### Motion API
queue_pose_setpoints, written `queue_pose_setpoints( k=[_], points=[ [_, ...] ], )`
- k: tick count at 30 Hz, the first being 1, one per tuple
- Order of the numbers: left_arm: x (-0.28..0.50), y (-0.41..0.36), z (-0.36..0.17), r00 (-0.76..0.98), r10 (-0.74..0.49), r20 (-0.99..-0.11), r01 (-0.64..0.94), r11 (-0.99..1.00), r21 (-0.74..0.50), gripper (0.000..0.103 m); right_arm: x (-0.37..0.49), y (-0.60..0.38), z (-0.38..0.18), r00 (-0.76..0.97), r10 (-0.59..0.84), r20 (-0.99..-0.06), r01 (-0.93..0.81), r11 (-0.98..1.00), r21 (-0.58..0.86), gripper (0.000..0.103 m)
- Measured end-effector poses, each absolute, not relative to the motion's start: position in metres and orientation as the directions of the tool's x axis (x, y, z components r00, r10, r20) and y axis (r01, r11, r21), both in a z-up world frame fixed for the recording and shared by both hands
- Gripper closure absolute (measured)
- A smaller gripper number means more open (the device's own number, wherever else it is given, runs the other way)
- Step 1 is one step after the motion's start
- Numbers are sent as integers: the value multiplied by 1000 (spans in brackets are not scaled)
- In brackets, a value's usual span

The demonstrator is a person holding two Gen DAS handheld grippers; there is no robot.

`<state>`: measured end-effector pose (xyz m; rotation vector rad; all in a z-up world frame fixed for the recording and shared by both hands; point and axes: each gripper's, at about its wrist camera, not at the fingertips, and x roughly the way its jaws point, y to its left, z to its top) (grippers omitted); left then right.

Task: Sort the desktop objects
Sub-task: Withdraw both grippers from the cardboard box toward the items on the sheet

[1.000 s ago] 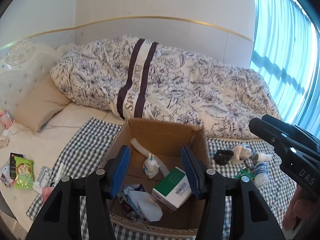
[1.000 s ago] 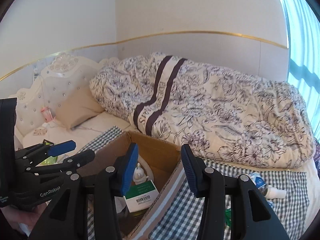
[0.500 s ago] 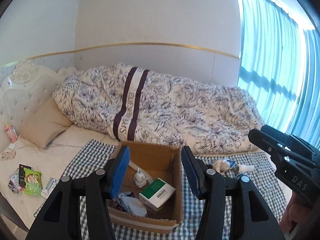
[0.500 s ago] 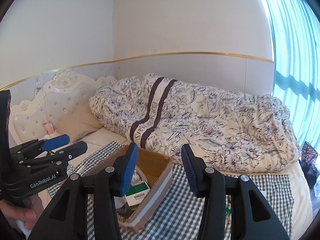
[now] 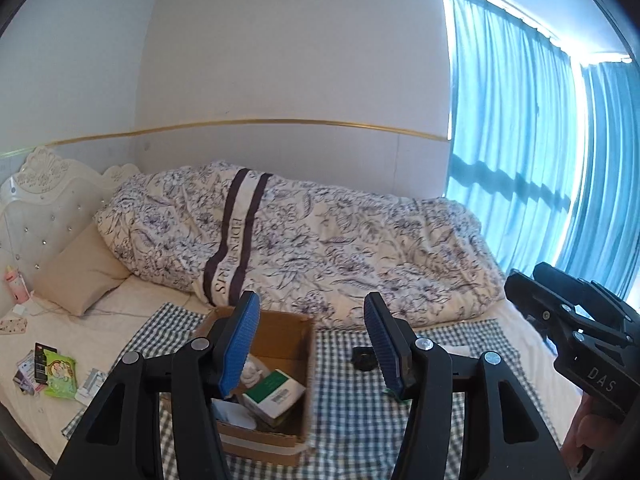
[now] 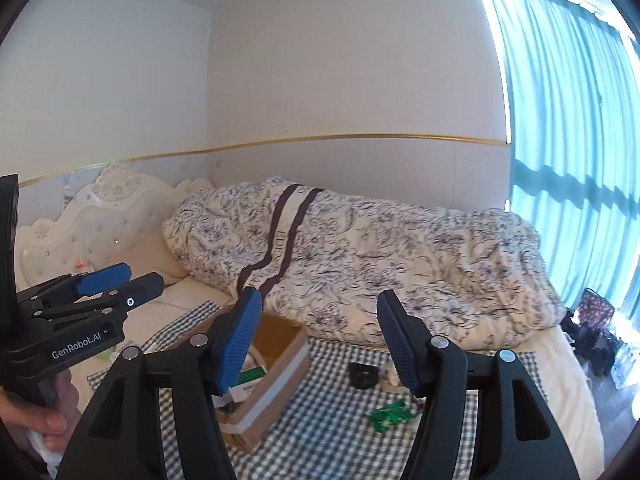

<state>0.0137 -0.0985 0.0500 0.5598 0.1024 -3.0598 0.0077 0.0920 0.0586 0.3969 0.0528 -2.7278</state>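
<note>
Both tools raised, farther from box (image 5: 276, 364).

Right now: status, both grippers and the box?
Left gripper open, empty. Right gripper open, empty. Cardboard box part-filled; green packet on the checked cloth. Nothing blocking.

box (image 5: 280, 360) on cloth (image 5: 360, 412), duvet (image 5: 320, 248) behind

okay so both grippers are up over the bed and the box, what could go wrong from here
1. The left gripper and right gripper hang open and empty, high above the checked cloth; a long descent could miss the small black object or green packet.
2. The cardboard box sits on soft bedding, so a bump might tip it.
3. Items beside the pillow lie off the cloth and could be forgotten.
</note>
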Motion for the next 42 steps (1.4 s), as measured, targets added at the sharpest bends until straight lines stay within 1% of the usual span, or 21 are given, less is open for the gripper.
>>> queue_pose_setpoints(
  k=[3,5,7,9,10,11,13,18,20,27,30,32,34,38,42],
  points=[
    [19,-85,55,-939,0,-343,21,-998,-58,44,13,110,63,-898,-341,-278,349,-937,20,41],
    [21,-76,57,-941,11,-338,8,-999,-54,41,17,120,66,-905,-327,-271,334,-942,24,39],
    [22,-67,59,-942,20,-334,-3,-999,-50,40,21,130,69,-911,-316,-264,320,-947,30,35],
    [23,-60,62,-944,28,-330,-13,-999,-50,40,24,139,71,-916,-305,-259,307,-951,33,35],
    [23,-56,63,-944,33,-328,-18,-999,-50,37,26,143,72,-918,-300,-259,302,-953,34,35],
    [22,-54,63,-944,37,-329,-22,-998,-51,31,27,147,72,-919,-297,-260,299,-954,35,35],
    [22,-48,64,-943,46,-330,-30,-998,-54,26,28,153,73,-920,-291,-261,292,-956,35,35],
    [22,-34,65,-946,52,-321,-37,-998,-54,25,32,168,73,-927,-272,-258,273,-961,35,34],
    [20,-31,65,-946,57,-319,-40,-997,-60,21,31,174,73,-929,-264,-260,264,-964,33,32],
    [11,-14,60,-943,74,-324,-58,-997,-58,16,22,197,67,-934,-236,-267,229,-972,58,28],
    [6,-8,55,-943,73,-325,-59,-997,-52,9,16,205,62,-932,-226,-282,215,-974,68,26],
    [1,-5,52,-942,75,-327,-60,-997,-57,6,12,209,58,-931,-220,-291,207,-975,74,22],
    [-4,-3,48,-940,81,-332,-64,-996,-64,6,8,213,55,-929,-215,-300,199,-977,81,20],
    [-13,3,39,-935,84,-344,-67,-996,-61,0,0,219,48,-928,-205,-310,186,-979,88,17],
    [-22,4,30,-930,103,-352,-81,-994,-77,0,-11,226,39,-925,-195,-326,171,-980,102,13]
  ],
)
